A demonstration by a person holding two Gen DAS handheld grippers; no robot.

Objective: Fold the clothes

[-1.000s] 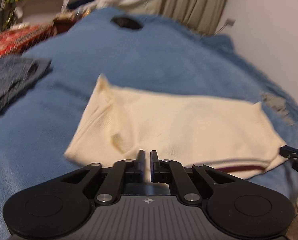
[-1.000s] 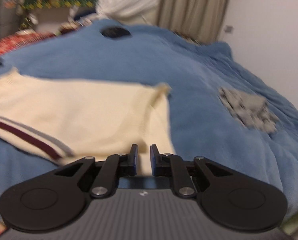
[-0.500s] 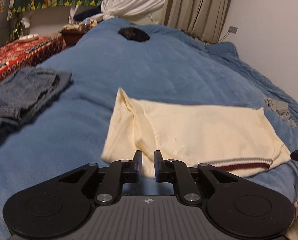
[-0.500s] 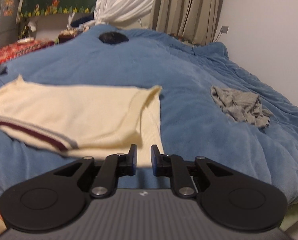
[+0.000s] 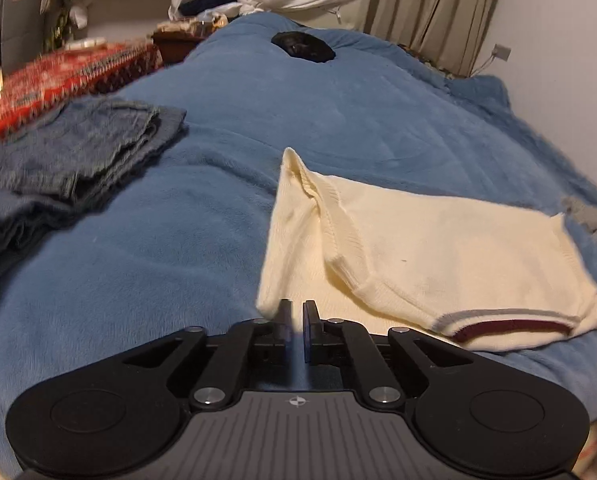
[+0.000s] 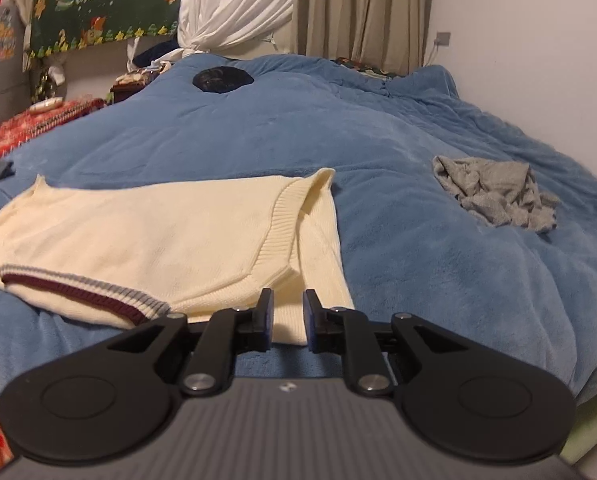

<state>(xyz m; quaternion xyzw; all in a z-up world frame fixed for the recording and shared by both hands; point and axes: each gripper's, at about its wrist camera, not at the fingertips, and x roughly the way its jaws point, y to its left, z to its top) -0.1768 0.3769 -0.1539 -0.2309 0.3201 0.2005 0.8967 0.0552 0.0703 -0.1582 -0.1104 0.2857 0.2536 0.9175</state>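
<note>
The cream knit sweater (image 5: 438, 248) looks soft, light and floppy; pinch its ribbed corners at six o'clock, where both the left hand-held gripper (image 5: 297, 312) and the right hand-held gripper (image 6: 288, 304) sit slightly apart, holding nothing.

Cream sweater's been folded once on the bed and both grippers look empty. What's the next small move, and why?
Probably ease both grippers forward onto the near edge of the cream sweater. The left gripper and right gripper sit just short of its near corners, slightly open with nothing between the fingers, so another fold needs a fresh grip.
</note>
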